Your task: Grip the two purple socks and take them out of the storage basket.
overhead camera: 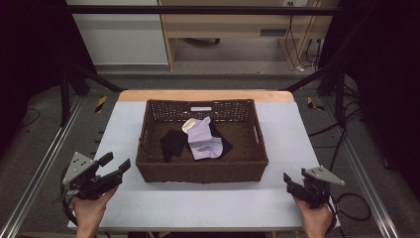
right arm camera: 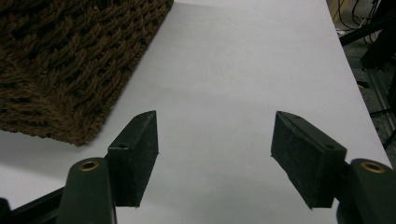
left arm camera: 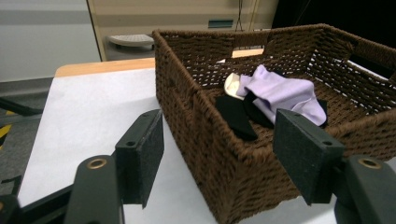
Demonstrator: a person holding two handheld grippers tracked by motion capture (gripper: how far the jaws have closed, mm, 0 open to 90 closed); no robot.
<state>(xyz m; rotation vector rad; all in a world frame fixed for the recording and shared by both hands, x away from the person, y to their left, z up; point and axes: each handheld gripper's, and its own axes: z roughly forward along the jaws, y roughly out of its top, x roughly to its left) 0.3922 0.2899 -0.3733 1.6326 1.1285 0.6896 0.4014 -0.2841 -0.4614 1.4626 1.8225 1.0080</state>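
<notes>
Brown wicker basket mid-table on white mat, holds lilac sock draped over black socks. Left gripper jaws wide, empty, angled at basket corner, likely staging a reach. Right gripper wide, empty, parked beside basket over bare mat.

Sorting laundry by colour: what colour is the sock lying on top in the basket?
Pale lilac sock, seen best in the left gripper view.
</notes>
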